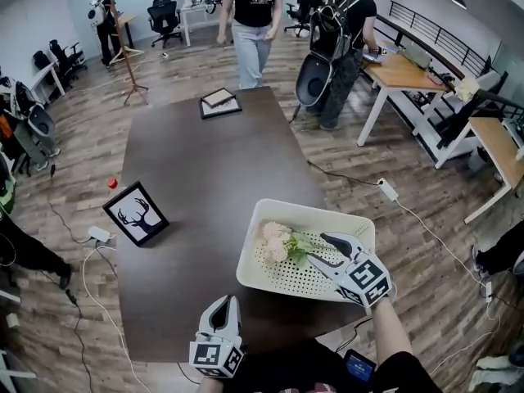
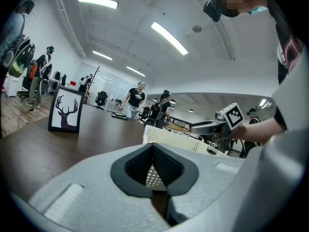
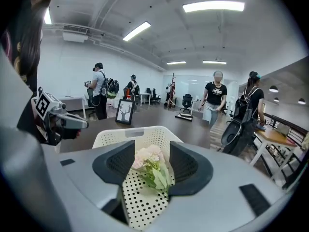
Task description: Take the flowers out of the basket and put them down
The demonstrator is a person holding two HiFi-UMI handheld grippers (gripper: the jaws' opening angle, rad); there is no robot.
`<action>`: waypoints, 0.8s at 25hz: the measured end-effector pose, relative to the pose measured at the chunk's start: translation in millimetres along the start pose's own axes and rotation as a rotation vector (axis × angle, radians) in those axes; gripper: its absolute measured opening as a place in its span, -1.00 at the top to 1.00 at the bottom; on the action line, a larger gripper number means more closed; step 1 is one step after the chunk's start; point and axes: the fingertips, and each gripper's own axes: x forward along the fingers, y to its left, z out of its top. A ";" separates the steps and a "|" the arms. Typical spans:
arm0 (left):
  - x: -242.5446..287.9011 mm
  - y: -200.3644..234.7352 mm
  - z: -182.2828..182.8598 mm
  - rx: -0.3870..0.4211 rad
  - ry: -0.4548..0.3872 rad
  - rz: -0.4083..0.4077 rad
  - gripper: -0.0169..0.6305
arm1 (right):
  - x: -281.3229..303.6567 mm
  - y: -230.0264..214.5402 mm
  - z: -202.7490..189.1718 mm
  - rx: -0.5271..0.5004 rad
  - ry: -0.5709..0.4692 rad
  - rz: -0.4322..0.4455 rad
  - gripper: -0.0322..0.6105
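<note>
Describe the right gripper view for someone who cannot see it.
The right gripper, jaws apart, points at a small bunch of pale pink flowers lying in a white perforated basket on a dark table. Behind stand a framed deer picture and several people in an office.

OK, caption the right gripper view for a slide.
Open right gripper lined up on the flowers lying in the basket.
</note>
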 end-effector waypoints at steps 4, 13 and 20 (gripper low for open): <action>-3.5 2.7 -2.0 -0.002 0.003 0.056 0.92 | 16.4 0.2 -24.3 -0.056 0.089 0.075 0.15; -0.3 -1.9 -0.2 0.025 0.008 0.100 0.92 | 51.8 -11.5 -68.9 -0.071 0.235 0.153 0.08; -0.8 -3.7 -7.1 0.037 0.032 0.121 0.92 | 70.2 -18.2 -101.7 -0.099 0.333 0.176 0.03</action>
